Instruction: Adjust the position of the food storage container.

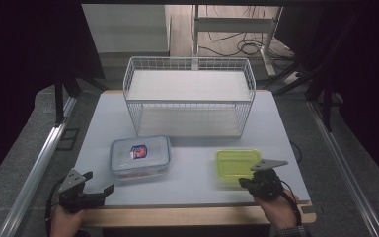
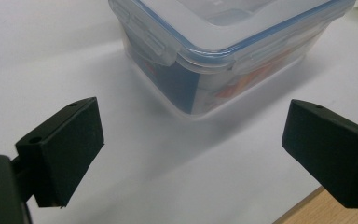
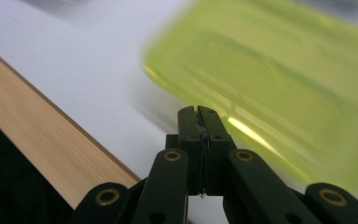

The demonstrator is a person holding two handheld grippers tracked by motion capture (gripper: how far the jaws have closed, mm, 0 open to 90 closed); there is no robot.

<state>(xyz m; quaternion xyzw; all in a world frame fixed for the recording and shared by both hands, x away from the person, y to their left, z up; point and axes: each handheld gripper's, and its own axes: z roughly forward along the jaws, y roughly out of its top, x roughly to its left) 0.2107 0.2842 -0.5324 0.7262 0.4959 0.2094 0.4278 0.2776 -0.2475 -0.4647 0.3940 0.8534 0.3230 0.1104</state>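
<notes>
Overhead, the left gripper (image 1: 100,186) rests near the clear lidded box (image 1: 140,156); the right gripper (image 1: 245,181) meets the yellow-green container (image 1: 237,164) before the wire basket (image 1: 189,101). Left gripper view: jaws wide, empty. Right gripper view: jaws pressed together, blurred container beyond.

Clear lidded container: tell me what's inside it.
Through the clear lidded container's wall, something blue and something orange-red show. The frosted lid and its printed label cover the rest, so the contents cannot be identified.
</notes>
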